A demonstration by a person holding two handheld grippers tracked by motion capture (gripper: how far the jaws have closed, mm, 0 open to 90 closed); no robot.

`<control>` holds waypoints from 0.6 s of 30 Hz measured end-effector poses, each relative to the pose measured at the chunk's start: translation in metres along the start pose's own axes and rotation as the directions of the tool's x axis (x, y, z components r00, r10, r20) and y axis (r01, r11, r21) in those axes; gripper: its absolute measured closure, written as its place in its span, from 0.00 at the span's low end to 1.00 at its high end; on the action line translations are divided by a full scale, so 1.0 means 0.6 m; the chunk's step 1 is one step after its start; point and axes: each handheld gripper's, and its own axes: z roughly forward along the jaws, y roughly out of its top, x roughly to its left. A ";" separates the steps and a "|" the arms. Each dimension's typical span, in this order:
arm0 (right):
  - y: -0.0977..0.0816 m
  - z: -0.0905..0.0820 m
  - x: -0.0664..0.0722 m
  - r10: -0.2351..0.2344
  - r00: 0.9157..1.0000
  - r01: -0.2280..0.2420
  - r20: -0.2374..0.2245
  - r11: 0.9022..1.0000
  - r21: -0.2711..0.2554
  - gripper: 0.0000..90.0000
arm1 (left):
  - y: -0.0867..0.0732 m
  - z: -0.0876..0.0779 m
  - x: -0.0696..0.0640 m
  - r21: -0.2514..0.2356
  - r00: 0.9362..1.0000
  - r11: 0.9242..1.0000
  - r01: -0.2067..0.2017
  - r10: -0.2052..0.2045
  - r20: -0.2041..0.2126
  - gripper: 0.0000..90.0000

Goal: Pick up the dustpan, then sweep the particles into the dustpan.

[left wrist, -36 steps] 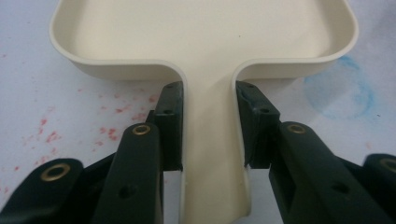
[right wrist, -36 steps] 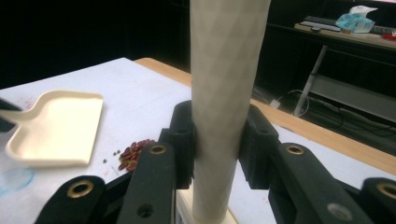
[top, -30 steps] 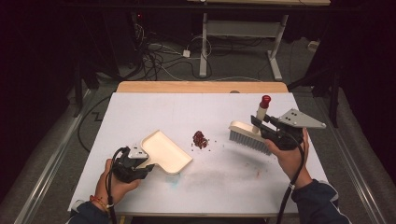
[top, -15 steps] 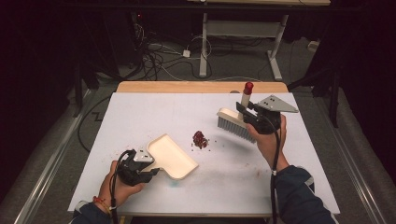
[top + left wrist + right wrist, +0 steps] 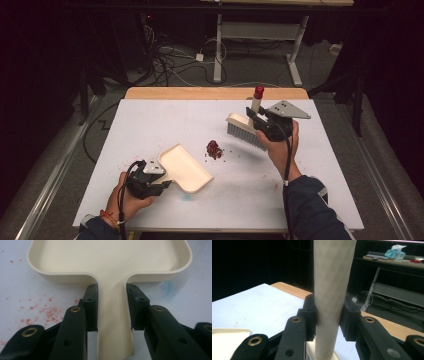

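Your brush [image 5: 246,131] has shifted left and back since a second ago. High view: white table [image 5: 150,125], cables on dark floor; red crumb pile [image 5: 214,149] lies between dustpan [image 5: 184,169] and brush. Left gripper view: your left gripper [image 5: 112,307] clamps the dustpan handle. Right gripper view: your right gripper [image 5: 328,315] clamps the brush handle.

**Three cameras, one worktop**

The high view looks forward and down over the whole worktop [image 5: 150,115]. The left tool's camera sits close above the dustpan [image 5: 110,262]. The right tool's camera faces far across the worktop, catching that dustpan's corner.
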 end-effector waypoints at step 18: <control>-0.010 0.051 0.013 -0.018 0.998 0.018 0.068 1.000 -0.002 0.78 | 0.006 0.012 0.001 0.018 1.000 1.000 -0.013 0.012 0.013 0.71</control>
